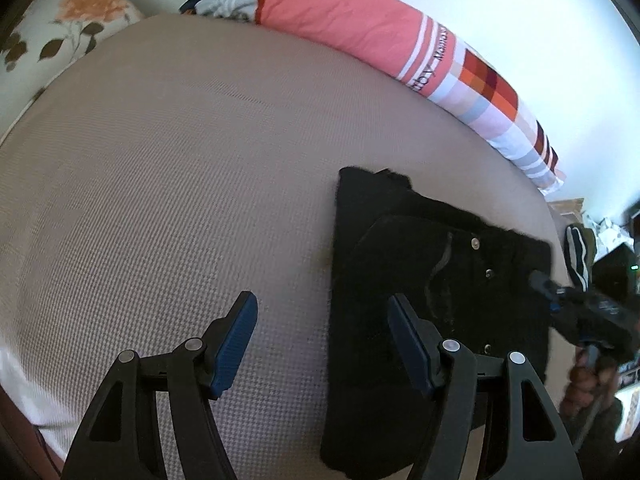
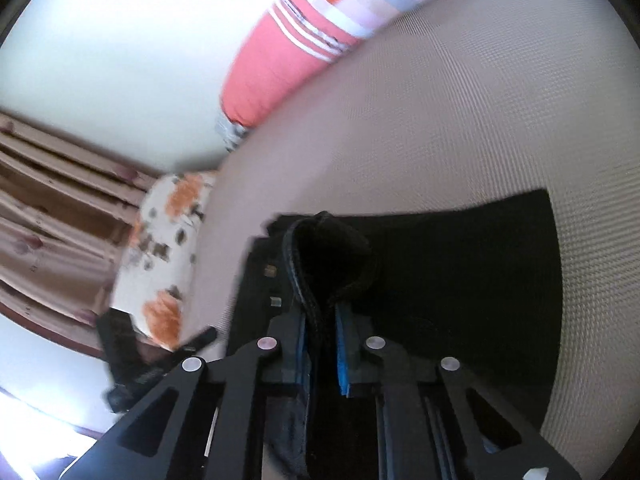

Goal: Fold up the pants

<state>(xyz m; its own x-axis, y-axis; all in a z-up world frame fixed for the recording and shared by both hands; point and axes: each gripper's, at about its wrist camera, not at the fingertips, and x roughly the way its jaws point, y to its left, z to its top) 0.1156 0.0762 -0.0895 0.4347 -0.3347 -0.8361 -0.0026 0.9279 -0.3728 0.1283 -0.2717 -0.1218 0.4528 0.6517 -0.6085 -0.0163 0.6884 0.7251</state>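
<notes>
Black pants point(image 1: 420, 280) lie folded into a rectangle on the beige bed cover point(image 1: 180, 180), with metal buttons showing. My left gripper point(image 1: 322, 340) is open and empty, above the pants' left edge. My right gripper point(image 2: 320, 320) is shut on a thick edge of the pants point(image 2: 460, 272) and lifts that fold; it also shows in the left wrist view point(image 1: 560, 292) at the pants' right edge.
A long pink and checked bolster point(image 1: 380, 40) lies along the wall at the far edge of the bed. A floral pillow point(image 1: 68, 28) sits at the far left. Clutter and clothes point(image 1: 580, 248) lie beyond the bed's right end.
</notes>
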